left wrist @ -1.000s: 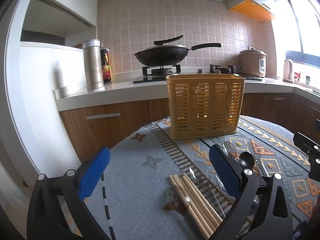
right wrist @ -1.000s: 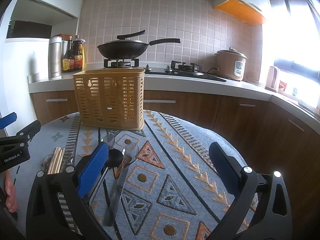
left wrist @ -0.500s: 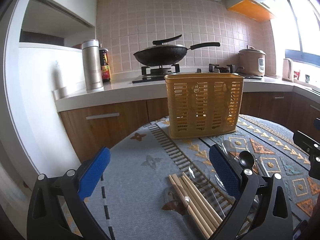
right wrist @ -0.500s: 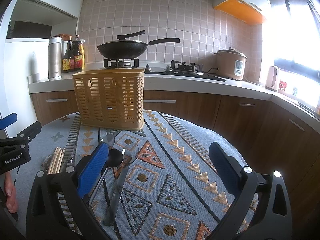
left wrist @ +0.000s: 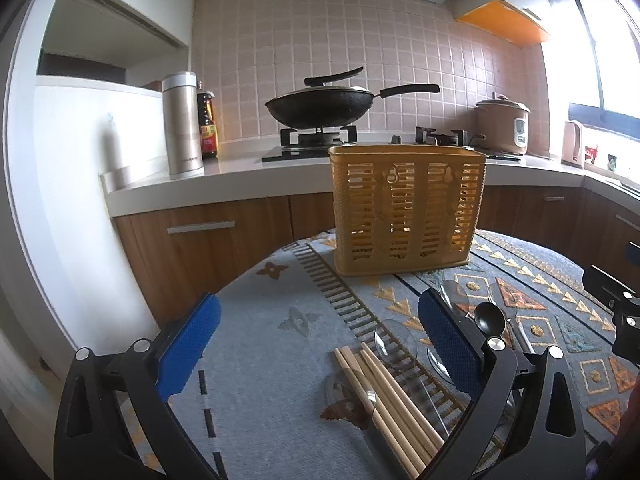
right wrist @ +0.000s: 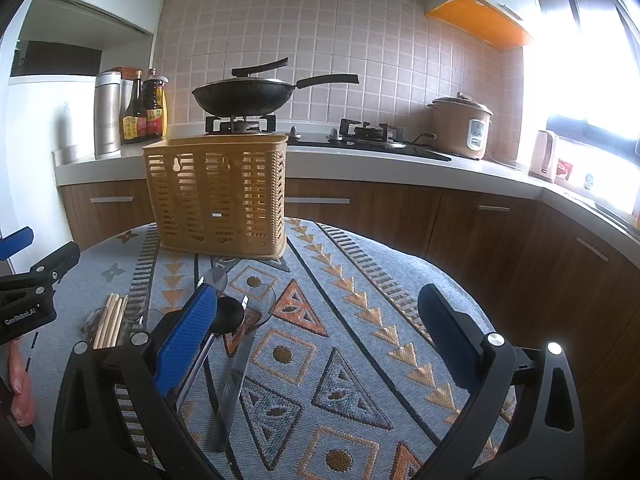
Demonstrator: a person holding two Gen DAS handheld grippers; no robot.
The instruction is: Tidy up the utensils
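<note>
- Wooden chopsticks (left wrist: 390, 404) lie bundled on a patterned cloth (left wrist: 272, 360) covering the round surface, their tips pointing toward the slotted yellow utensil basket (left wrist: 406, 208), which stands upright at the far edge of the surface, well apart from them.
- A dark-bowled spoon (right wrist: 230, 316) and a knife (right wrist: 234, 380) lie side by side just right of the chopsticks, beside clear, round glass-like pieces (left wrist: 394, 342) that cannot be identified.
- The left claw (left wrist: 320, 340) hovers over the cloth, blue pads spread wide and holding nothing; its right pad (left wrist: 450, 340) hangs above the chopsticks.
- The right claw (right wrist: 318, 336) is likewise wide and empty, its left pad (right wrist: 188, 336) in front of the spoon's handle.
- Behind, a black wok (right wrist: 248, 94) sits on a gas hob, with a steel flask (left wrist: 182, 124), sauce bottles (right wrist: 146, 110) and a rice cooker (right wrist: 460, 128) along the kitchen worktop.
</note>
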